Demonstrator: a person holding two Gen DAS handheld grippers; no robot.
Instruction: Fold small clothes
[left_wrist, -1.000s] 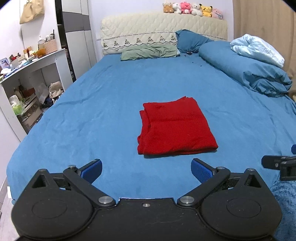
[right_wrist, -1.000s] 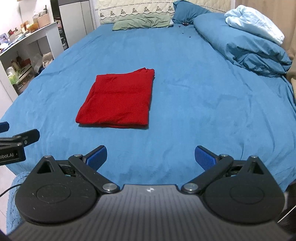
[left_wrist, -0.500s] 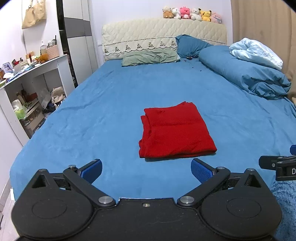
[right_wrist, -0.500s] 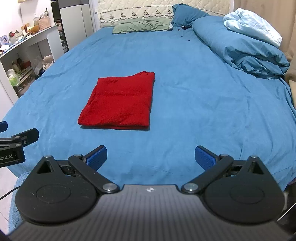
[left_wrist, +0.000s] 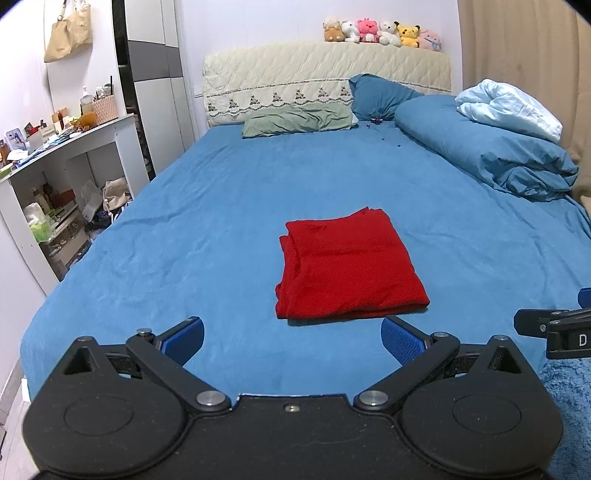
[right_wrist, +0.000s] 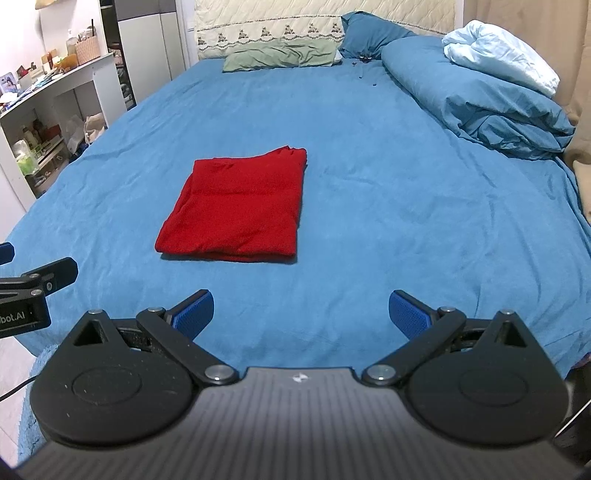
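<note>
Since a second ago we have drawn both grippers back from the red garment (left_wrist: 349, 264), which lies folded into a neat, layered rectangle in the middle of the blue bed (left_wrist: 207, 206). Our left gripper (left_wrist: 291, 338) and right gripper (right_wrist: 301, 314) are spread wide and hold nothing, near its front edge.

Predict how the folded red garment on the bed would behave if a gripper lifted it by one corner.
The red garment looks like soft knit, so it would probably droop. Its stacked layers are loose, so the fold would likely fall open. It seems light and unlikely to slide on the textured blue sheet.
</note>
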